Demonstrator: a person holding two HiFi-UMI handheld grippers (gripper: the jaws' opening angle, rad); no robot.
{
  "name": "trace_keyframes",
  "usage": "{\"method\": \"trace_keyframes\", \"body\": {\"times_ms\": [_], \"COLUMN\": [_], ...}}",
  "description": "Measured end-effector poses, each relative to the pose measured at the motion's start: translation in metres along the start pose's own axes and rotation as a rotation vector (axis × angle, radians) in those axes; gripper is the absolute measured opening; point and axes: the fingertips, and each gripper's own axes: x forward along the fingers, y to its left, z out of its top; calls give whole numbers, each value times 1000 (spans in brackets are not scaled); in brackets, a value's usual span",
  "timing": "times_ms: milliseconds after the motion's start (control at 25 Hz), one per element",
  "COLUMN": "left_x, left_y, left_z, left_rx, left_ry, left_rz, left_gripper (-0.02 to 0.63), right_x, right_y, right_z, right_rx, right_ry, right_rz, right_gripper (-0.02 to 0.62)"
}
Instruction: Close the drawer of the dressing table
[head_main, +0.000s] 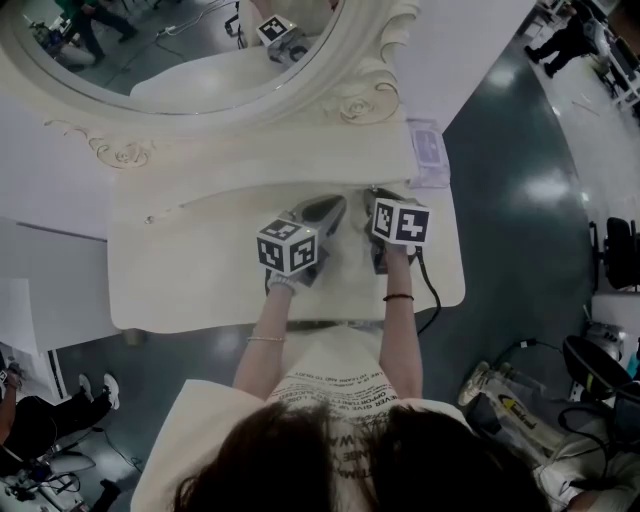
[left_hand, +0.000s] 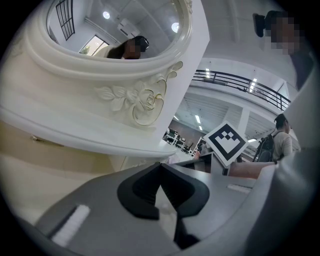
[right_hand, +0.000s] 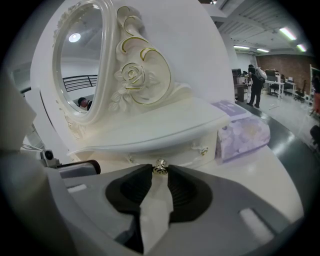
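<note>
Evidently the closing push is about to start: the right gripper (right_hand: 160, 171) has its jaws clenched on the small metal knob (right_hand: 160, 168) of the drawer (right_hand: 172, 154), the knob pinched right at the tips, so the push can go straight through it. The drawer sits low in the cream tier under the mirror (head_main: 150, 40), at the back of the bench (head_main: 180, 270) and just under the carved shelf (right_hand: 165, 125). How far it stands out I cannot tell from these views. The right gripper is angled down onto the knob, probably because the overhanging shelf leaves little room to come in from above. The left gripper (left_hand: 160, 166) hangs just beside it over the bench, its jaws clenched tip to tip on nothing. It has no part in the grip and seems parked there only to stay out of the way. A lilac tissue pack (right_hand: 242, 132) lies on the bench to the right of the drawer, near it but clear of its path. My guess is that a level push towards the mirror is all that is needed, and the main risk is the small round knob slipping out of the tips
</note>
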Motion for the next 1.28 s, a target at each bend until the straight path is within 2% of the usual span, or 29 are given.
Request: {"method": "trace_keyframes", "body": {"times_ms": [1000,1280], "left_x": [-2,-5], "left_y": [9,5], "left_z": [3,2], "left_rx": [-9,-6], "left_ry": [-2,-4], "left_rz": [9,-4], "left_gripper": [2,2], "right_x": [6,3], "right_y": [-1,3], "right_z": [4,7], "right_rx": [5,-9], "right_ry": [-8,-64], "right_rz": [-16,-18], "right_gripper": [101,125]}}
